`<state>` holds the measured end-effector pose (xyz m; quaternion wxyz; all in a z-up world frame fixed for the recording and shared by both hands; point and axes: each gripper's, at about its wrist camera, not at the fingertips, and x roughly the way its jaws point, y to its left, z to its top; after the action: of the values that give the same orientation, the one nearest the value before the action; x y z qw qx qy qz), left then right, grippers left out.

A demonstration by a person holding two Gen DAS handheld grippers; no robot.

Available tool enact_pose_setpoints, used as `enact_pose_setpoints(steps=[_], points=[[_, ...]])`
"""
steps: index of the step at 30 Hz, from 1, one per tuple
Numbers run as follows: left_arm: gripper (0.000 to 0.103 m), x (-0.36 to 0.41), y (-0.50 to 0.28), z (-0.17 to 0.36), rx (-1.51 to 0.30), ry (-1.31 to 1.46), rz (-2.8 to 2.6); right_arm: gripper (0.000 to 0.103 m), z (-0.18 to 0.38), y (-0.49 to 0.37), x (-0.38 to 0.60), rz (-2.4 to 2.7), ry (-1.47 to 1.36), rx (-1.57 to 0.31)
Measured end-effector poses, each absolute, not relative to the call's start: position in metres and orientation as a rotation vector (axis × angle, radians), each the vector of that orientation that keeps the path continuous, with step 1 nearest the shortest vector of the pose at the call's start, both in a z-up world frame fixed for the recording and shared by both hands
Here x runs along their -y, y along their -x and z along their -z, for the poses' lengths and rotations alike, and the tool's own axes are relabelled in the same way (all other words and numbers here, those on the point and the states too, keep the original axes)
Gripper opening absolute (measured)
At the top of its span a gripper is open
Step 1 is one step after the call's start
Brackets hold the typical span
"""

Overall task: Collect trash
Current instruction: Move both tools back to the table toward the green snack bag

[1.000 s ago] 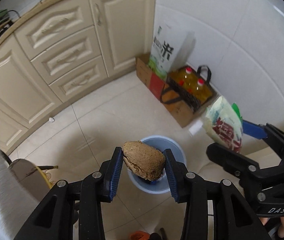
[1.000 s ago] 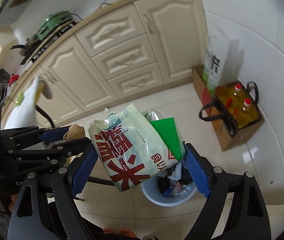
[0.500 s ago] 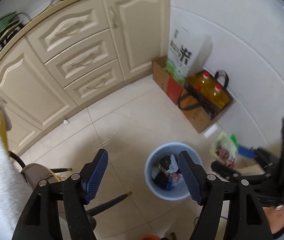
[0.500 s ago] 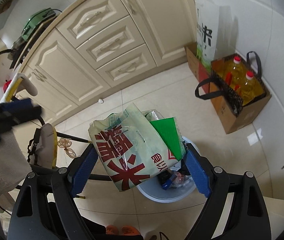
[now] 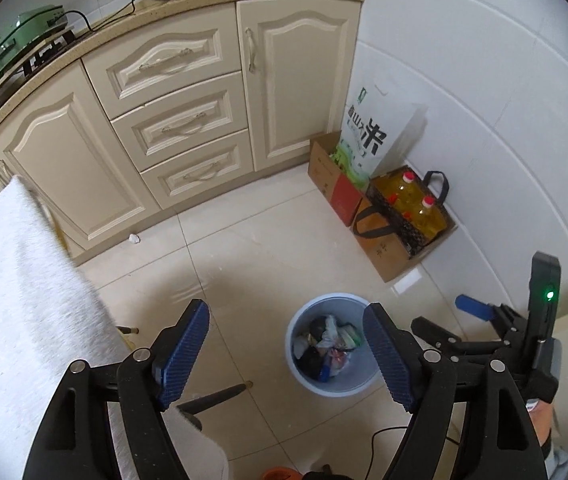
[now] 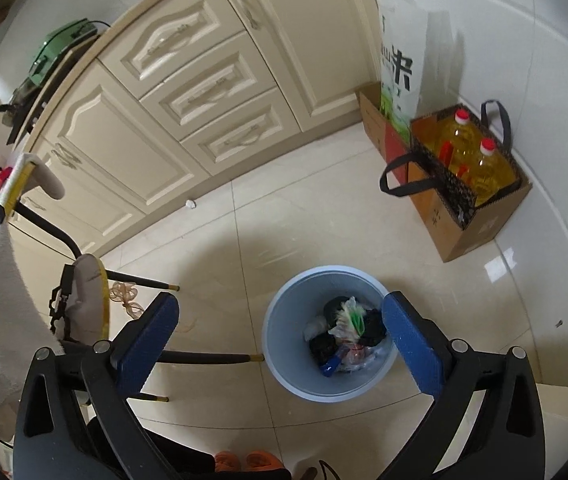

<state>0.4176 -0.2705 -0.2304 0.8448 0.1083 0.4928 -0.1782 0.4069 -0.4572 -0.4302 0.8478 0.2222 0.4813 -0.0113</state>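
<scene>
A light-blue trash bin [image 5: 339, 384] [image 6: 311, 388] stands on the tiled floor, holding mixed rubbish [image 6: 343, 332], dark bags and a pale wrapper with a green card. My left gripper [image 5: 284, 320] hovers high above and left of the bin, its jaws opening with nothing between them. My right gripper [image 6: 280, 308] hangs over the bin's left rim, jaws opening wide and empty. In the left wrist view the right gripper [image 5: 455, 320] shows to the right of the bin.
Cream cabinets [image 5: 180, 120] line the far side. A chair draped with a white towel [image 5: 24, 300] stands left. A cardboard box with oil bottles [image 6: 471, 168] and a rice bag [image 5: 371, 136] sit by the wall. A paper scrap [image 6: 190, 203] lies near the cabinets.
The brown lump left the left gripper, which opened, rose and drew back. The right gripper opened and the red-lettered bag with the green card dropped into the bin.
</scene>
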Motion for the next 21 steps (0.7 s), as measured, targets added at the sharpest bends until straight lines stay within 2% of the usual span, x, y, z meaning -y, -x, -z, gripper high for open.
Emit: enact_pose_setpoints(steps=[10,17,21], points=[[0.076,0.174,-0.362,0.157,-0.921,-0.181,0.340,0.103,0.317,-0.400,0.384,-0.049,-0.358,-0.863],[0.080,0.060,-0.329,0.117,-0.830,-0.144,0.221,0.103,0.250,-0.421,0.285,-0.154,-0.232,-0.787],[0.082,0.001,-0.324,0.109,-0.802,-0.106,0.134,0.103,0.233,-0.442,0.226,-0.232,-0.183,-0.773]])
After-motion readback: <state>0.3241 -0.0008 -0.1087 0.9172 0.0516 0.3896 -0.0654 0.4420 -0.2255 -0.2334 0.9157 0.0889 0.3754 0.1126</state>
